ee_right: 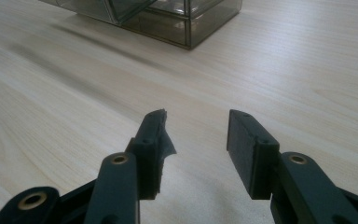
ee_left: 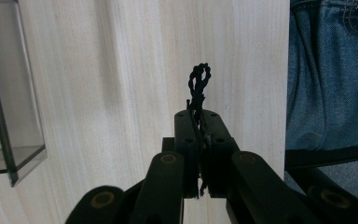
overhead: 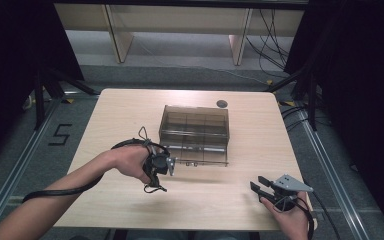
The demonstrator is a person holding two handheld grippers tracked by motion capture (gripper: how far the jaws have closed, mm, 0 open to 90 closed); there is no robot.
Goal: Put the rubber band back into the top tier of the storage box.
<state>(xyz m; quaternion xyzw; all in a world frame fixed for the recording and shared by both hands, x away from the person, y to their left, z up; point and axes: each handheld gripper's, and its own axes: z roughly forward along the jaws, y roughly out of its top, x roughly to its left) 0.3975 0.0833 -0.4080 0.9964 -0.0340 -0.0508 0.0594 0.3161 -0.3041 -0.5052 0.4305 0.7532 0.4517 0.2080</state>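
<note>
Pale wooden table, smoky clear plastic compartment box at centre, left gripper pinching a black twisted cord just left of it, right gripper spread wide near right.

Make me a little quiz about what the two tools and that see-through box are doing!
1. True or false: the left tool is shut on a black twisted cord.
2. Is the right tool open or shut?
3. Which thing stands nearer the far edge of the wooden table: A) the smoky clear box with compartments, B) the right tool, C) the left tool?

Key
1. True: the jaws pinch it, and a loop sticks out past the tips.
2. Open, with bare table between the jaws.
3. A.
</note>
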